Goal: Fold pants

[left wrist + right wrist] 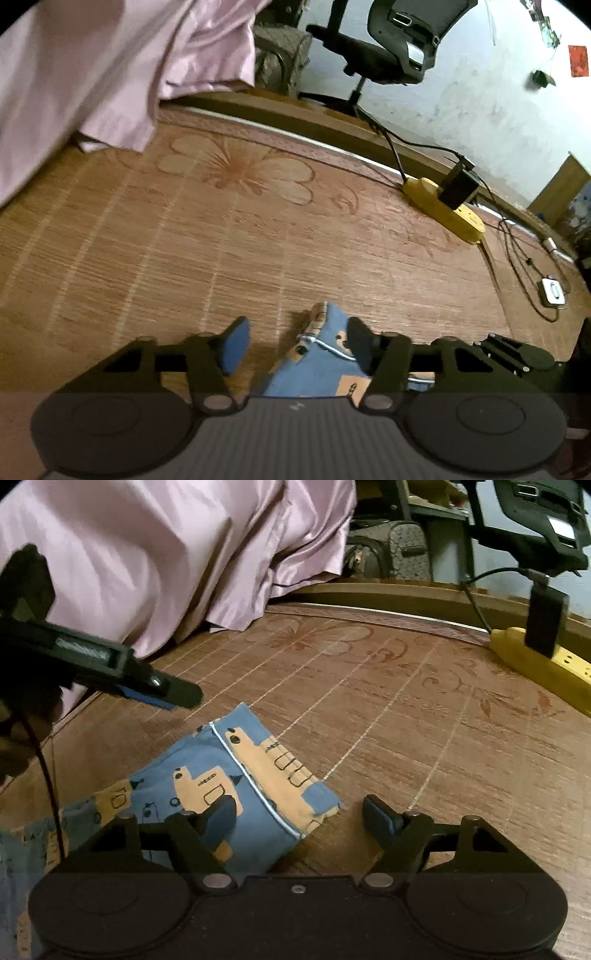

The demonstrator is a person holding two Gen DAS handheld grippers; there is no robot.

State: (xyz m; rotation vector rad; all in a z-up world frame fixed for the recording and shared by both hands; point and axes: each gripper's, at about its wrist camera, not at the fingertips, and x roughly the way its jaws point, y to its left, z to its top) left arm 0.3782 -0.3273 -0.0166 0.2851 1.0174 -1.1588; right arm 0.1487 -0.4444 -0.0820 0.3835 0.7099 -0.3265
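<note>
black fingers (376, 818), blue pads, prob. silver screws

The pants (236, 775) were soft matt printed cloth, lying on a woven bamboo mat (406, 731) of fine ribbed grain, beside a glossy pink satin sheet (166, 554), a yellow plastic power strip (546, 664) and matt black plastic tongs (303, 816).
</note>
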